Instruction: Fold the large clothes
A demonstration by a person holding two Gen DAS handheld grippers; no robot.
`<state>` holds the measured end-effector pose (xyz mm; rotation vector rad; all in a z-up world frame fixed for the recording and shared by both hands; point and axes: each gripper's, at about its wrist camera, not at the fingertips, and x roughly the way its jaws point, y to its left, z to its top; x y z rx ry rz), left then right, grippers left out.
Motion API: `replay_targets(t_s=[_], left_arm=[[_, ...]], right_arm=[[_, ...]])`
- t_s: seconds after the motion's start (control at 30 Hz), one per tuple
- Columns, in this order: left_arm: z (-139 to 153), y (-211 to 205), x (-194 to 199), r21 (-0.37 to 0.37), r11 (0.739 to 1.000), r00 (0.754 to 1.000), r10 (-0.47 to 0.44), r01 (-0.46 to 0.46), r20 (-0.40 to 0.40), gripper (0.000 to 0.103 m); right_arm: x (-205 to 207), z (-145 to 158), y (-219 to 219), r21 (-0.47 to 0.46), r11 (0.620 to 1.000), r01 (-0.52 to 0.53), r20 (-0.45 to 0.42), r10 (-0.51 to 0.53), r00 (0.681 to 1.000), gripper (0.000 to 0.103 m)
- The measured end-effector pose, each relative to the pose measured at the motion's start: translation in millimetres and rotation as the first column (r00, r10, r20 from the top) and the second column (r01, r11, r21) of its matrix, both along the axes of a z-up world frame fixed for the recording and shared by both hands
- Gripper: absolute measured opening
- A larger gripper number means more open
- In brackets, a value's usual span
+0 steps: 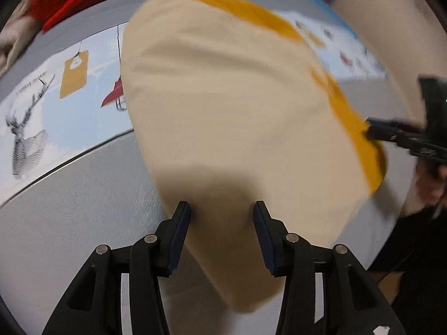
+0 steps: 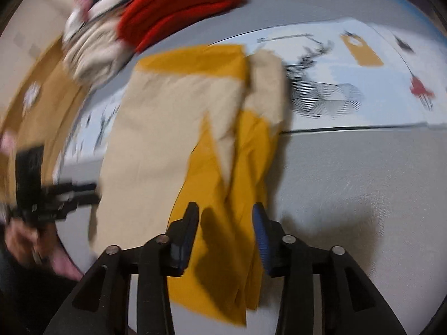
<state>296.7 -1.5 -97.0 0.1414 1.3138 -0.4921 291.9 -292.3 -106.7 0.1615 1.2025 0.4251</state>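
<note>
A large beige garment (image 1: pixel 223 106) with mustard-yellow parts (image 1: pixel 352 128) lies folded on the grey table. In the right wrist view the beige body (image 2: pixel 156 128) is on the left and the yellow sleeve (image 2: pixel 229 195) runs toward me. My left gripper (image 1: pixel 222 209) is open, its fingers either side of the beige cloth's near edge. My right gripper (image 2: pixel 226 212) is open over the yellow cloth. The right gripper also shows in the left wrist view (image 1: pixel 371 129) at the yellow edge. The left gripper shows in the right wrist view (image 2: pixel 92 191) at the beige edge.
A printed mat (image 1: pixel 56 106) with a deer drawing lies under the garment on the grey table (image 2: pixel 363 181). A pile of red (image 2: pixel 181 2) and pale clothes (image 2: pixel 92 53) sits at the far edge. A cardboard box (image 2: pixel 36 111) stands to the left.
</note>
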Motion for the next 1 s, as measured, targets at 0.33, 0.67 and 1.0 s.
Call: replay_targets(t_s=[0.33, 0.67, 1.0], left_arm=[[34, 12, -68, 0.142, 0.981, 0.977, 0.109, -0.136, 0.186, 0.053], [111, 10, -212, -0.144, 0.923, 0.852, 0.386, -0.358, 0.354, 0.102], [90, -3, -259, -0.123, 0.885, 0.809, 0.462, -0.45, 0.363, 0.102]], right_arm=[[-63, 6, -18, -0.357, 0.93, 0.088, 0.034, -0.081, 0.996, 0.045], [-209, 130, 7, -0.162, 0.907, 0.388, 0.491, -0.267, 0.829, 0.097], [-283, 106, 63, -0.223, 0.923, 0.313, 0.416, -0.2, 0.887, 0.097]])
